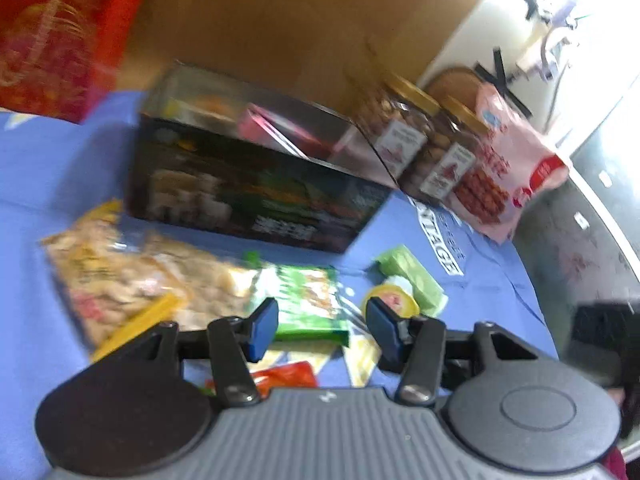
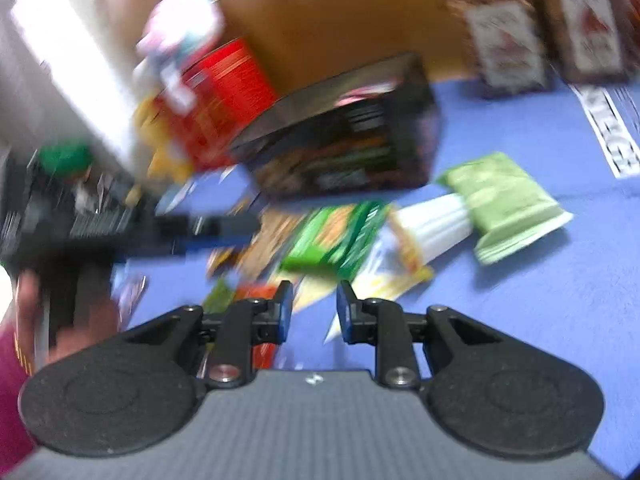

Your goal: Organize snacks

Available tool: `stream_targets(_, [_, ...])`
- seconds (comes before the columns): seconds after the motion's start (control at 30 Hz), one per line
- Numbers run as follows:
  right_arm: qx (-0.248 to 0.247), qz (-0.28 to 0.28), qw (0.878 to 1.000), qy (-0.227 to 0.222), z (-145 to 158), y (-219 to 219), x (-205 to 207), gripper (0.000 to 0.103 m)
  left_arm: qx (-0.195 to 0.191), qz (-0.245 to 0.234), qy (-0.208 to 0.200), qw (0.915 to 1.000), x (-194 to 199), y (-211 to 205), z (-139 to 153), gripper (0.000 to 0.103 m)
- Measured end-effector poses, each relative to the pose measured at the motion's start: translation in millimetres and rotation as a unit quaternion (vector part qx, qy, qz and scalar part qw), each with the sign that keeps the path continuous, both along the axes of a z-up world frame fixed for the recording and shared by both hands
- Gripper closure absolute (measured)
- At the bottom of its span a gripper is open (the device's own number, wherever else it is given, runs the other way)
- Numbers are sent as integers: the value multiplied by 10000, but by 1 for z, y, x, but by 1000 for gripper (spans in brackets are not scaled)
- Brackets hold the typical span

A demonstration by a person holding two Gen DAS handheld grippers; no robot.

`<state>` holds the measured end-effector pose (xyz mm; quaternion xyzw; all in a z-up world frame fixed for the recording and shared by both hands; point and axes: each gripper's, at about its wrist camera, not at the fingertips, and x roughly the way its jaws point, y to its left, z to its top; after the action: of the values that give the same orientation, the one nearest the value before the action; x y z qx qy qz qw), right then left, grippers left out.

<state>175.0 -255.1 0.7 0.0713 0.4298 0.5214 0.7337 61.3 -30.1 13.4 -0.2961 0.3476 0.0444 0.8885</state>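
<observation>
We find the left gripper [image 1: 322,328] spread wide and empty, hovering low over loose snack packets [image 1: 304,304] lying just before the dark open box [image 1: 256,196]. The right gripper [image 2: 314,312], narrowly parted and empty, hangs tilted over the same packets [image 2: 340,236] on the blue-covered counter [image 2: 540,320].

Left gripper [image 1: 322,326]: black linkage arms, blue rubber pads [image 1: 262,326], silver pivot screws, two round black discs, grey ribbed body with small white logo. Right gripper [image 2: 314,312]: same build, blue pads [image 2: 286,312], silver screws, matte black discs, grey ribbed housing, white logo. Right wrist view, left edge: blurred skin-toned hand [image 2: 36,320], magenta sleeve [image 2: 10,392].
</observation>
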Motion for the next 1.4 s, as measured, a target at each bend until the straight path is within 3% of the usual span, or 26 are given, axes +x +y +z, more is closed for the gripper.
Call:
stream_targets(0.1, [30,-196,9984,529,-16,11,18,75,-62,116,245,9996,3,6,-15,55])
stream_targets(0.23, [95,-351,9956,868,-30,19,27,76,265,873,249,9955,-17,35,-17,55])
stream_targets(0.3, [184,-403,9941,986,-35,27,30,76,-6,998,280,9946,-20,47,-16,55])
stream_targets(0.47, [190,-402,9935,1045,-31,12,29,89,-20,590,89,9982,-13,34,-3,48])
stream_targets(0.6, [219,-522,9906,1245,-34,-21,26,94,-186,227,233,9993,5,18,-12,34])
stream_targets(0.7, [140,-486,9945,912,-31,-25,18,90,-252,26,397,9989,15,7,-23,34])
stream_targets(0.77, [112,-497,9963,690,-27,-24,17,82,-136,-21,338,9993,17,0,-24,34])
stream_targets(0.83, [62,-474,9981,384,-25,-17,16,82,-123,-131,306,9994,21,-6,-27,57])
stream_targets(0.9, [50,-352,9993,144,-25,-10,15,81,-83,-114,299,9995,20,-6,-28,62])
stream_targets(1.0, [-81,-290,9993,-211,-19,-1,7,82,-20,-28,297,9996,16,-4,-19,63])
stream_targets(1.17, [343,-67,9979,-539,8,1,-4,87,224,85,-349,9991,-1,5,30,63])
stream_targets(1.3, [624,-35,9924,-1057,42,23,4,87,624,280,-749,9948,15,21,65,61])
stream_targets(1.4, [671,-210,9878,-1393,57,49,25,82,730,415,-750,9936,41,39,73,54])
